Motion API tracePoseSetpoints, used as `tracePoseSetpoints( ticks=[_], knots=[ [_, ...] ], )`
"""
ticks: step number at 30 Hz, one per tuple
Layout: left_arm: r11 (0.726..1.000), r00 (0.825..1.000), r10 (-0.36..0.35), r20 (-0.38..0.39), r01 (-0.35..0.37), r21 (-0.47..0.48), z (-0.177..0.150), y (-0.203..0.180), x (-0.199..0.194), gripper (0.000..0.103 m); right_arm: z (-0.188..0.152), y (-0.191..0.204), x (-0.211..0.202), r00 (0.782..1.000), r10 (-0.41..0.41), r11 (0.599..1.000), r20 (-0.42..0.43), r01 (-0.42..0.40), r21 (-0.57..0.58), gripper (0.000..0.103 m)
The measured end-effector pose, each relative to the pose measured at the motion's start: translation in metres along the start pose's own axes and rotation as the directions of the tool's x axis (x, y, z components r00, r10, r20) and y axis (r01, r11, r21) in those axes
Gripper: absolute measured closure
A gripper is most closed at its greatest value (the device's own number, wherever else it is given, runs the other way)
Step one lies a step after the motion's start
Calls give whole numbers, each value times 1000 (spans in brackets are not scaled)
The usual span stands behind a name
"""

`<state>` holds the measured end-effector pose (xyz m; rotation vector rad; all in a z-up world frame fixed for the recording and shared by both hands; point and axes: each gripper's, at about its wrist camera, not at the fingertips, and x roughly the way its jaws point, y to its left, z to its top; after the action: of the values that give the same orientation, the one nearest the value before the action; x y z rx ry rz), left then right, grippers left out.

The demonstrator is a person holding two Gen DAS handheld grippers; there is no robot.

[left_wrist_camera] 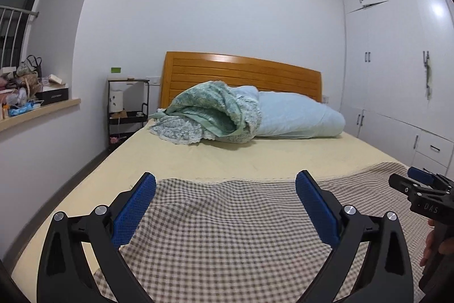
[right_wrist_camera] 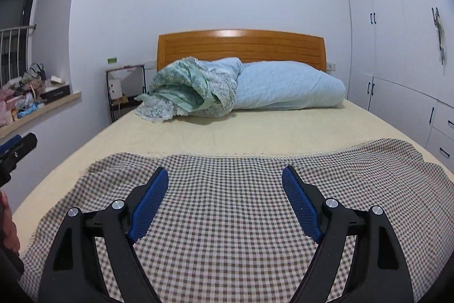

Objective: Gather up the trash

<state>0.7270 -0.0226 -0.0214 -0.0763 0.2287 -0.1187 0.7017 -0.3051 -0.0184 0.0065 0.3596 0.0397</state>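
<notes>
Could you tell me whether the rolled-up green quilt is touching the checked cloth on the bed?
Apart. The right wrist view shows a wide band of bare yellow sheet between the quilt by the headboard and the checked cloth's far edge.

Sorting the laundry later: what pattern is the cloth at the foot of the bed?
Brown-and-cream checked cloth, clearest in the right wrist view.

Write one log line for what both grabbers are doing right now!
left gripper: open, empty | right gripper: open, empty | both above checked cloth on bed | trash: none seen on bed
</notes>
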Motion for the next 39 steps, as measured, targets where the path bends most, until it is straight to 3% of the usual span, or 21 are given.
tracePoseSetpoints(
  ticks=[3, 4, 5, 14, 22, 34, 39],
  knots=[
    [999, 1000, -16, 13, 16, 40, 3, -12, -28, 7, 4, 1, -24, 1000, 4, 1000, 6, -4, -24, 24],
    [998, 1000, -17, 9, 17, 57, 3, -16, -40, 7, 4, 2, -37, 1000, 17, 999, 3, -17, -39, 14],
    [998, 1000, -18, 11, 18, 62, 2, -19, -54, 7, 4, 3, -44, 1000, 20, 999, 0, -20, -49, 13],
    [995, 998, -45, 52, 40, 86, -9, -41, -173, 7, -13, 6, -133, 1000, 9, 996, -10, -9, -85, 13],
    [997, 999, -32, 29, 29, 77, -22, -51, -287, 7, -45, 13, -230, 1000, -3, 997, -20, 1, -82, 13],
    [998, 994, -46, 95, 43, 35, -78, -54, -475, 7, -112, 32, -357, 1000, -8, 995, 2, 8, -101, 13],
    [1000, 995, -13, 97, 10, 29, -102, -52, -537, 7, -138, 47, -393, 998, -68, 990, -18, 65, -122, 13]
  ],
)
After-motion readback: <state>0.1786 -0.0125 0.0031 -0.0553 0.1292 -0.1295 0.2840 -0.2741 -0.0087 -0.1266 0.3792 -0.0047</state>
